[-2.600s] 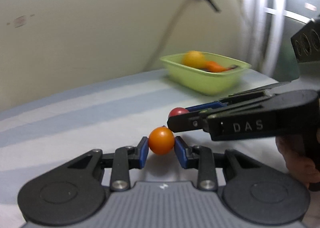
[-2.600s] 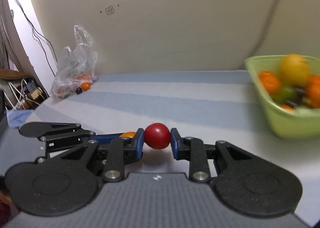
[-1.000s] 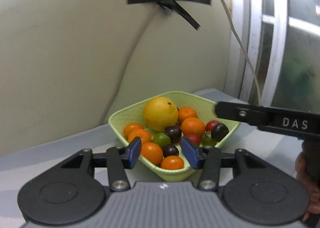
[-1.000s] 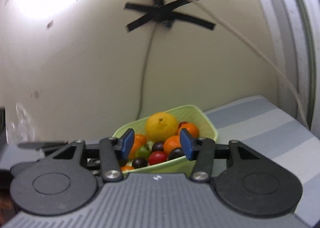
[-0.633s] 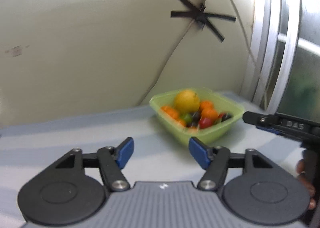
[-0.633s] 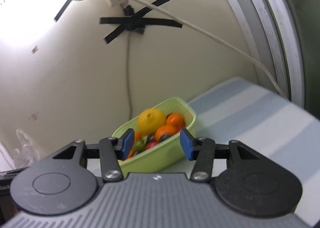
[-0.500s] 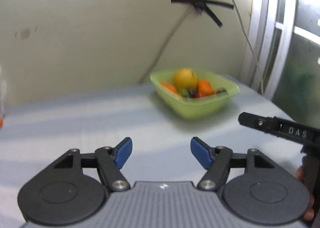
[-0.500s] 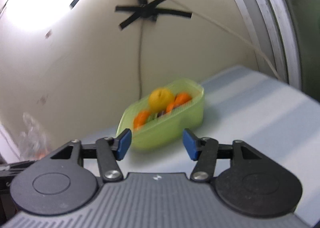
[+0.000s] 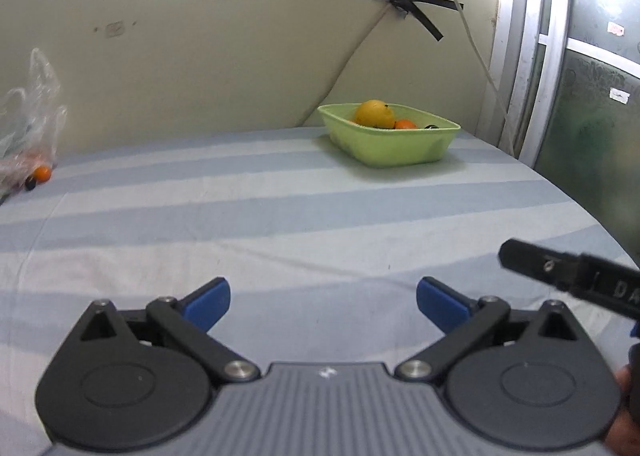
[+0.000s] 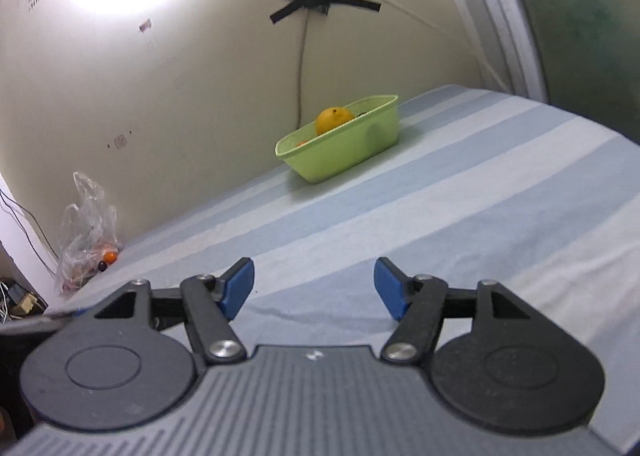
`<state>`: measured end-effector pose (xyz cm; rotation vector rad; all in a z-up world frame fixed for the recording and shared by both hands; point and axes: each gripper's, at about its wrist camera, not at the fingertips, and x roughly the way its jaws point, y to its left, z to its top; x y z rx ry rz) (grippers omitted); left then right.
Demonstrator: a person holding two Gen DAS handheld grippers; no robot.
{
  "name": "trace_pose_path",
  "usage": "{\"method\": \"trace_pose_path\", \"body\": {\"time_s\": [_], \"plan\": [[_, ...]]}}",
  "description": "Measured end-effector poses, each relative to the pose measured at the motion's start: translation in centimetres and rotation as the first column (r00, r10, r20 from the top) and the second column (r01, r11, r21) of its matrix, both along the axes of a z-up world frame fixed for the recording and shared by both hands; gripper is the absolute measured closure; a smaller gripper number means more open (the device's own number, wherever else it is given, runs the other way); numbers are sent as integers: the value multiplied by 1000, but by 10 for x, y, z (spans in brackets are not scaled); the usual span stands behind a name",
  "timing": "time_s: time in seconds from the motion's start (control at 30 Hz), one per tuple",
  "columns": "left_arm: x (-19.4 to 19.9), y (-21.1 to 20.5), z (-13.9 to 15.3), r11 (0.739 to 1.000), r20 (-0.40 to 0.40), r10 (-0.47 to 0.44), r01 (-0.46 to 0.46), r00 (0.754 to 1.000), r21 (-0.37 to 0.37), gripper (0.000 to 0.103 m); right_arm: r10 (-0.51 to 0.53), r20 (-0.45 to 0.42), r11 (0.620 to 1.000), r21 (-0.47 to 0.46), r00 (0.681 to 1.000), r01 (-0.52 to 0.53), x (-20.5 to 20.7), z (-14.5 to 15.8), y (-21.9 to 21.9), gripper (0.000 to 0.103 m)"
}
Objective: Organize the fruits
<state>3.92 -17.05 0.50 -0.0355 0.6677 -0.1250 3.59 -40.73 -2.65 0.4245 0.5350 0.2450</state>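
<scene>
Left gripper (image 9: 323, 302) and right gripper (image 10: 314, 288): blue-padded jaws opening, nothing between them. Pale green plastic tub (image 9: 390, 144) of fruit rests far off on the striped blue-and-white cloth (image 9: 280, 216).

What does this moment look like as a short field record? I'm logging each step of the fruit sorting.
surface: striped blue and white cloth
bin: green bin near the wall, holding a large yellow fruit and a small orange fruit
loose fruit: small orange fruit and a dark one beside a clear plastic bag
left tongs: opening, nothing between them
right tongs: opening, nothing between them
</scene>
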Motion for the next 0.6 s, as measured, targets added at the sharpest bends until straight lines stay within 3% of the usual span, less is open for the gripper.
{"method": "trace_pose_path", "body": {"time_s": [0.07,0.27,0.5,0.6], "plan": [[-8,4,-1,1000,-9,15,-15,1000,-5,0,-15,11,1000,-3,1000,15,-7,0,1,24],[-28,10,-1,998,1,58,-58,998,26,0,-5,15,1000,-10,1000,5,-12,1,7,23],[-41,3,4,986,68,103,-111,992,125,0,4,29,1000,-13,1000,-4,-18,3,11,20],[-42,1,5,986,69,89,-97,994,133,0,-1,27,1000,-9,1000,1,-19,3,11,19]]}}
